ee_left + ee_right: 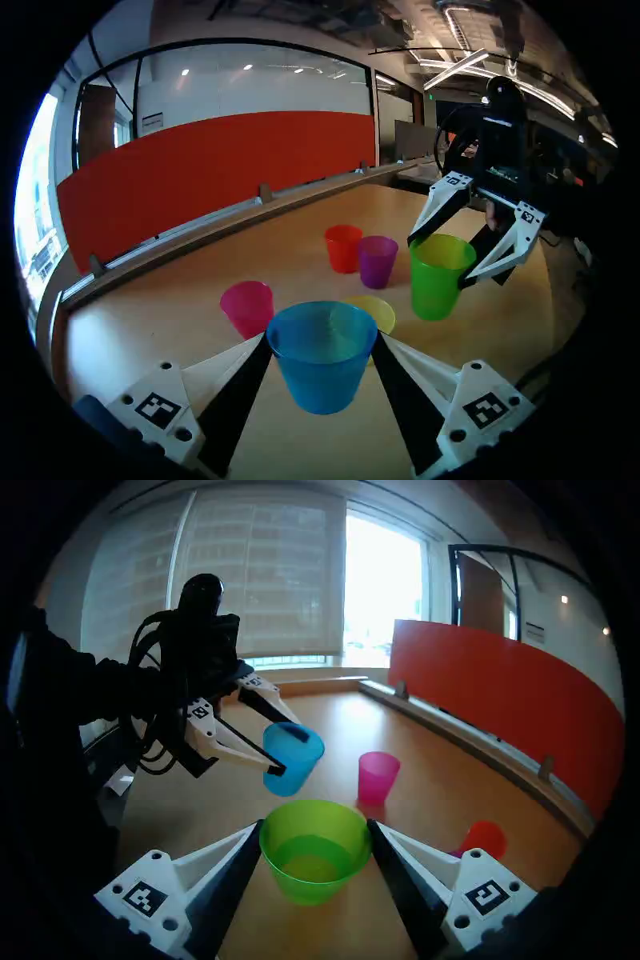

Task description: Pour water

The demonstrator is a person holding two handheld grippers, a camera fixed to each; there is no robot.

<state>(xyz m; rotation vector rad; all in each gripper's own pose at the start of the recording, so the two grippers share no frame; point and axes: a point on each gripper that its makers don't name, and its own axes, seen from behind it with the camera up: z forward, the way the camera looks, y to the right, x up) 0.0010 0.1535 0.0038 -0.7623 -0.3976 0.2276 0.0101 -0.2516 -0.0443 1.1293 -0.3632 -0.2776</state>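
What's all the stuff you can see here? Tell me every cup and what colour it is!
blue cup: 1, blue, between the left gripper's fingers
green cup: 1, green, between the right gripper's fingers
pink cup: 1, pink, standing on the table
yellow cup: 1, yellow, on the table behind the blue cup
red cup: 1, red-orange, on the table
purple cup: 1, purple, right beside the red cup
table: 1, light wood
wall panel: 1, red, along the table's far edge
window: 1, bright, with blinds
left gripper: 1, white and black, gripping the blue cup
right gripper: 1, white and black, gripping the green cup
sleeve: 1, dark, behind the left gripper
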